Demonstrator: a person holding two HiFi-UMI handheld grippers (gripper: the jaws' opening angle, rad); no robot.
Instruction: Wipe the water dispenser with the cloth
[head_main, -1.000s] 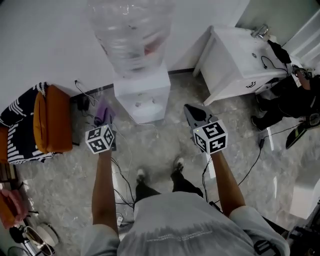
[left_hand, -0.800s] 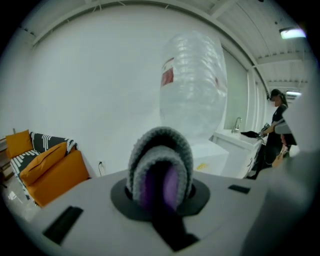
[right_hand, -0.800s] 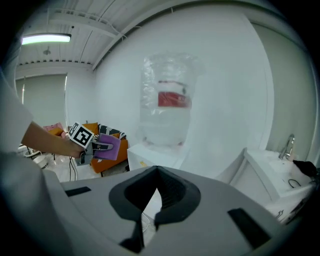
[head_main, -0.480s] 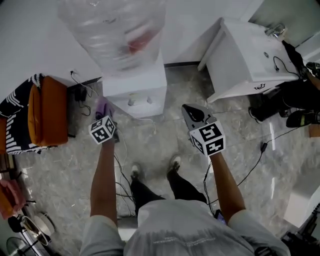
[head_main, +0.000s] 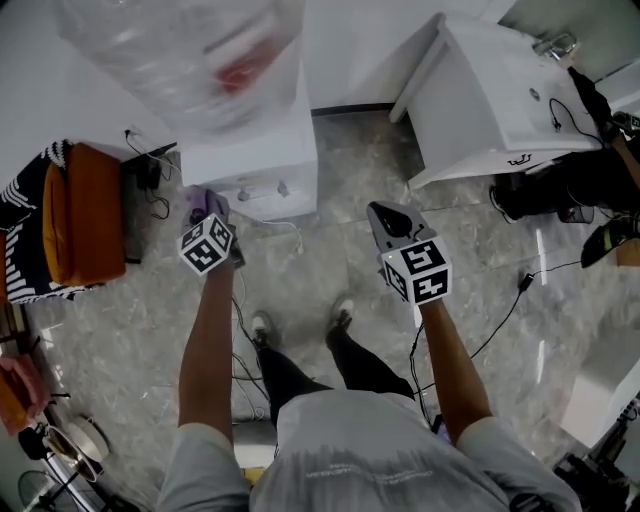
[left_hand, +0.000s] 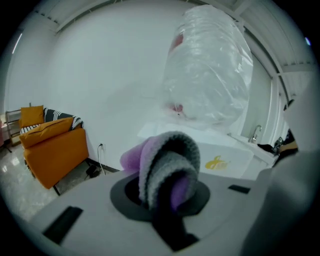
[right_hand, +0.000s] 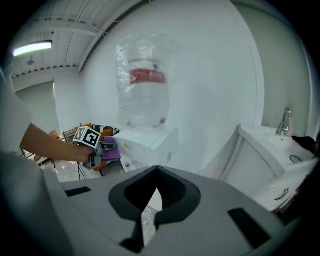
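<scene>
The water dispenser (head_main: 255, 160) stands on the floor against the far wall, with its big clear bottle (head_main: 190, 55) on top and its taps facing the person. Near its left front corner is the cloth (head_main: 203, 200), purple and grey. It is folded over and pinched in the left hand-held gripper (head_main: 212, 220), bulging ahead of the jaws so that soft fabric, not plastic, would meet the white casing first. The left gripper view shows the cloth apart from the casing, so wiping looks about to begin. The right hand-held gripper (head_main: 388, 218) hangs further right, jaws pressed together on nothing, probably kept out of the way. An orange seat (head_main: 85, 225) sits at far left, and a white sink cabinet (head_main: 490, 100) stands to the right.
</scene>
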